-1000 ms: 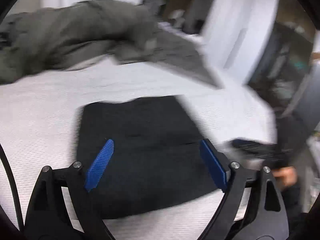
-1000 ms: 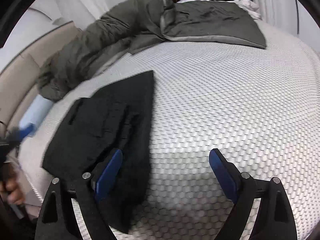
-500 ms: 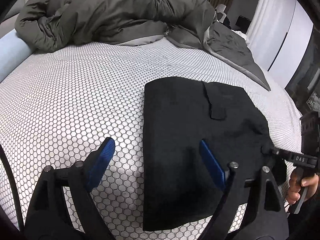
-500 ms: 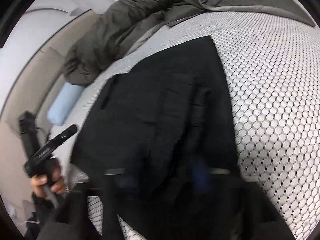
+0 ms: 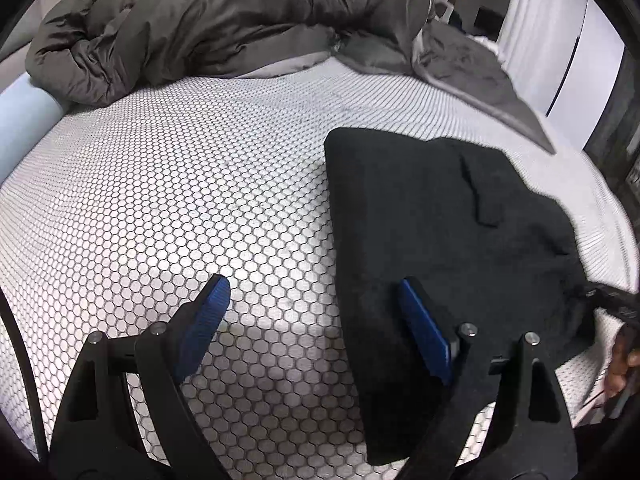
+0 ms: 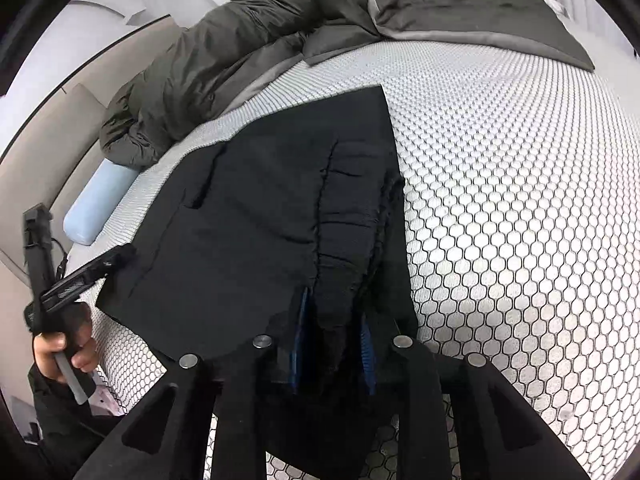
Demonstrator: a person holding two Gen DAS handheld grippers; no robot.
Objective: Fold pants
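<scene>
Covering the bed [image 5: 168,208] is a white sheet printed with a dark honeycomb pattern, taut and mostly bare. At its far left edge lies a pale blue bolster [image 5: 24,120], and behind that, in the right wrist view, a beige padded headboard [image 6: 36,152] curves under a white wall. A rumpled olive-grey duvet [image 5: 208,20] is heaped along the far side of the bed, trailing rightward into a flatter grey blanket [image 5: 472,68]. White curtains and a white wardrobe door with a dark seam stand beyond the bed's far right corner.

The left gripper [image 5: 312,316] hangs over the sheet with its jaws wide and nothing between them; one blue pad is over bare sheet, the other over the left margin of the pants [image 5: 448,232]. The pants, black and folded into a rough rectangle, lie flat near the bed's near right edge, with a pocket flap showing on top.

The right gripper [image 6: 332,344] has its jaws narrowed onto a bunched ridge of the pants' near edge; they have just been closing, and the blue pads press the cloth from both sides. In that view a hand [image 6: 60,356] grips the other tool's handle at lower left, beside the mattress edge.
</scene>
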